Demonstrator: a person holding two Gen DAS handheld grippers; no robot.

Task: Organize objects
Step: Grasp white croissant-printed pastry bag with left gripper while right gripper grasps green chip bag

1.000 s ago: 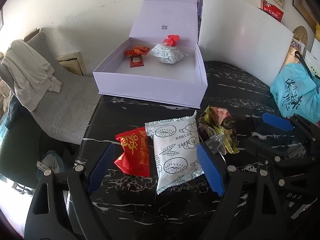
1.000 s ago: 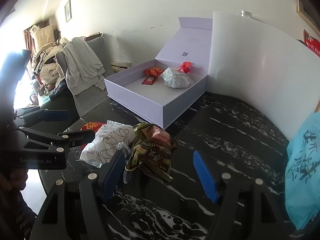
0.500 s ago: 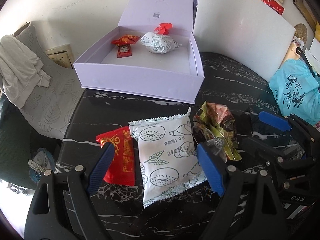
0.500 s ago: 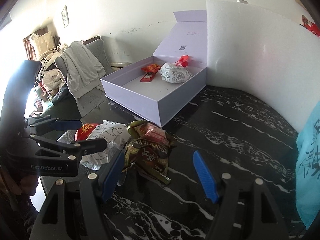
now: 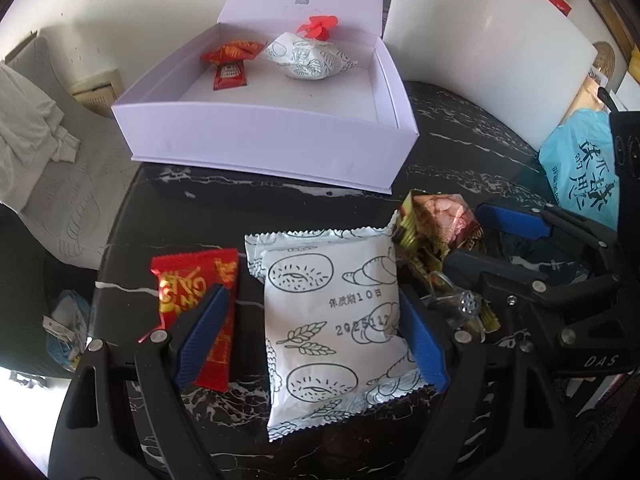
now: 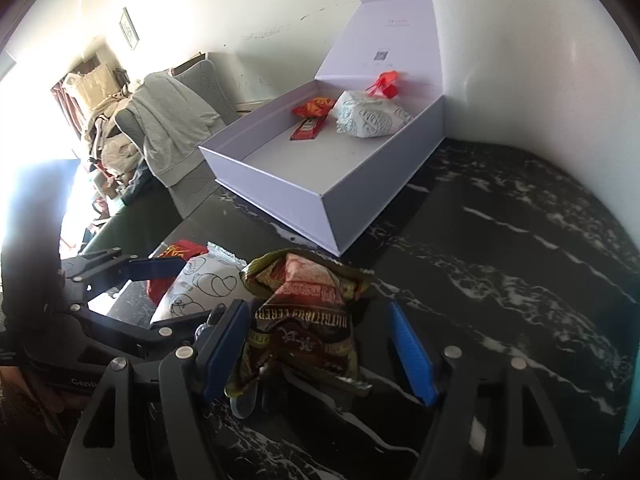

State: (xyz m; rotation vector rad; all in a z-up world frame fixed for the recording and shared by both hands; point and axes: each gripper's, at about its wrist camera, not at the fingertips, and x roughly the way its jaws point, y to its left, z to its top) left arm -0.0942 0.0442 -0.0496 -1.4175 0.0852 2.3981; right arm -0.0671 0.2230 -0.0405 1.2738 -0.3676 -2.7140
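Four items lie in the lavender box (image 5: 256,140); white bread packet (image 5: 336,320), red sachet (image 5: 192,284) and green-brown snack pack (image 6: 304,312) remain on the table, left gripper (image 5: 310,340) and right gripper (image 6: 320,344) both open, straddling them, nothing gripped.

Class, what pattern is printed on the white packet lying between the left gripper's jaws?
Black line drawings of doughnuts, croissants and wheat sprigs on the white packet, clearest in the left wrist view.

White packet (image 5: 336,320) between fingers (image 5: 204,332) (untouched)
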